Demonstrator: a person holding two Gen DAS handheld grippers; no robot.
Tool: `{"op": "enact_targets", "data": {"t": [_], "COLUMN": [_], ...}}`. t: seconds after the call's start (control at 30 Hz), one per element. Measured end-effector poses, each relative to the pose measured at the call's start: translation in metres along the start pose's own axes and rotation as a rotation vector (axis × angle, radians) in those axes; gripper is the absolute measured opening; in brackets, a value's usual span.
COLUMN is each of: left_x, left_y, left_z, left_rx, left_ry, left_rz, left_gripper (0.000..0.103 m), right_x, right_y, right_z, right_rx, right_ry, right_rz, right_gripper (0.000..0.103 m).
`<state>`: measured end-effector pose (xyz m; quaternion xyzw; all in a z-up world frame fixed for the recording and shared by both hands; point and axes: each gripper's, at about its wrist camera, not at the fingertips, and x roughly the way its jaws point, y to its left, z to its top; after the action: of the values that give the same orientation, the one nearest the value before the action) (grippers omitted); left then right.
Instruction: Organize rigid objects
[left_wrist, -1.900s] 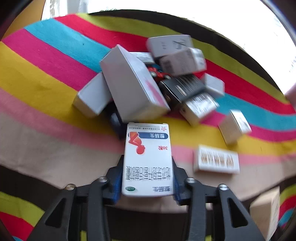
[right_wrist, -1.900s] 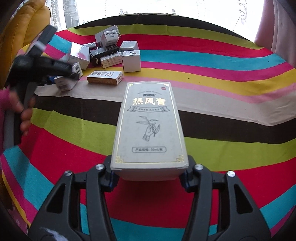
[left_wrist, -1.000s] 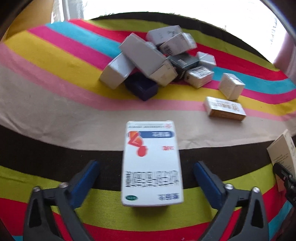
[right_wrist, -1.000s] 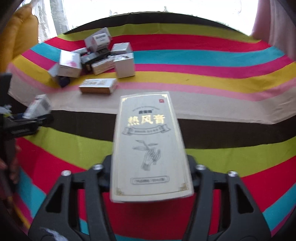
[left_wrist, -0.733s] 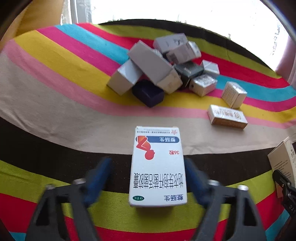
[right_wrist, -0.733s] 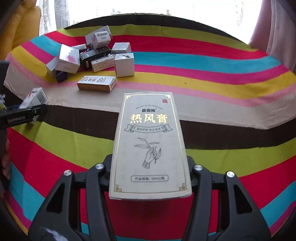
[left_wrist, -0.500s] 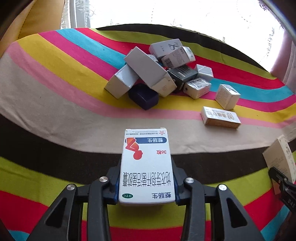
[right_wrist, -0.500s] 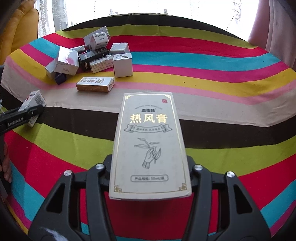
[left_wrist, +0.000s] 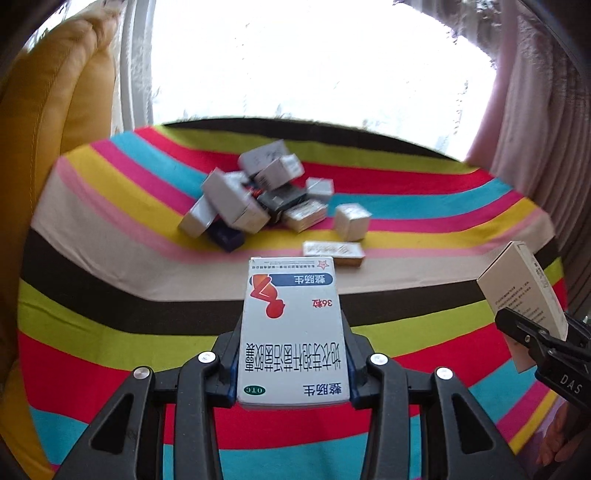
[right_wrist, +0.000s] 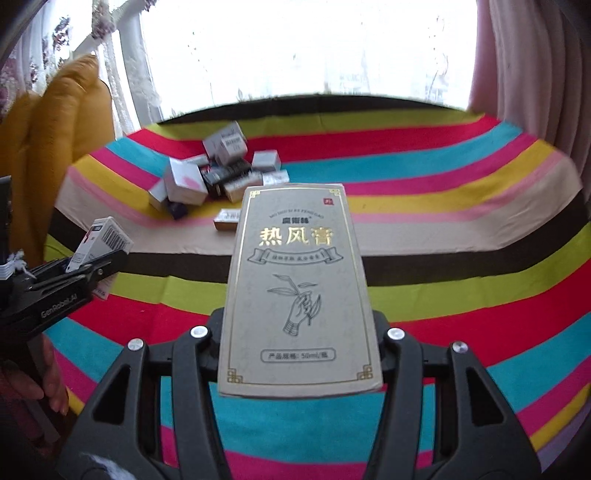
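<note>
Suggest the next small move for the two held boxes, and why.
Probably lower the white box in the left gripper onto the bare striped cloth below it. Both grippers hold boxes off the cloth; the right gripper has the grey box, and the pile lies farther off.

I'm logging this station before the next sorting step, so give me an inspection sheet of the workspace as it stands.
Surface: striped cloth covers the table.
Job's things: white box in the left gripper; grey box in the right gripper; both held above the cloth.
Clutter: box pile at the far left; a flat box and a small box lie apart from it.
Grippers: both shut on their boxes.
Cables: nothing seen.
Surroundings: yellow cushion on the left, bright window behind, pink curtain on the right.
</note>
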<state>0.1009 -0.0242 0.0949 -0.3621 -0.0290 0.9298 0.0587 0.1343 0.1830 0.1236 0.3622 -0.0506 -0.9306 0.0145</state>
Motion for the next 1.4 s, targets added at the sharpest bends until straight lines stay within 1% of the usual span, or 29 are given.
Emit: {"op": "enact_targets", "data": {"t": [0.2,0.33,0.4,0.57,0.77,0.87,0.93,1.03,1.17,1.27,1.4], "left_x": [-0.038,-0.062,-0.072,-0.088,-0.1,-0.108,-0.113,-0.115,-0.121,-0.122,-0.121], "left_y": [-0.037,-0.071,-0.088,-0.131,-0.189,-0.216,-0.234,-0.26,-0.288,-0.31,-0.335], "left_z": [0.003,0.001,0.001,0.001,-0.008,-0.013,-0.018,-0.026,-0.041,-0.053,-0.07], "left_rx": [0.067,0.126,0.15,0.19,0.277,0.315,0.337,0.369,0.434,0.481,0.538], "left_ry": [-0.058,-0.093,-0.108,-0.113,-0.094,-0.085,-0.073,-0.036,-0.013,0.02,0.052], "left_rz": [-0.058,-0.109,-0.138,-0.224,-0.316,-0.363,-0.391,-0.435,-0.462,-0.486,-0.513], "left_gripper": [0.042,0.042,0.042,0.042,0.042,0.042,0.042,0.042,0.042,0.042,0.042], "right_x": [-0.05,-0.085,-0.099,-0.137,-0.181,-0.197,-0.206,-0.216,-0.232,-0.24,-0.249], "right_y": [-0.008,-0.025,-0.034,-0.067,-0.099,-0.106,-0.114,-0.124,-0.141,-0.156,-0.177], "right_z": [0.0,-0.016,-0.023,-0.046,-0.074,-0.087,-0.096,-0.109,-0.133,-0.151,-0.181], "right_rx": [-0.018,-0.018,-0.021,0.016,0.06,0.074,0.087,0.121,0.17,0.22,0.295], "right_ry": [-0.054,-0.084,-0.096,-0.13,-0.183,-0.198,-0.202,-0.204,-0.2,-0.195,-0.168], "right_rz": [-0.027,-0.046,-0.071,-0.112,-0.182,-0.22,-0.237,-0.261,-0.302,-0.329,-0.362], "right_gripper": [0.055,0.055,0.055,0.055,0.055,0.055,0.055,0.055,0.055,0.055,0.055]}}
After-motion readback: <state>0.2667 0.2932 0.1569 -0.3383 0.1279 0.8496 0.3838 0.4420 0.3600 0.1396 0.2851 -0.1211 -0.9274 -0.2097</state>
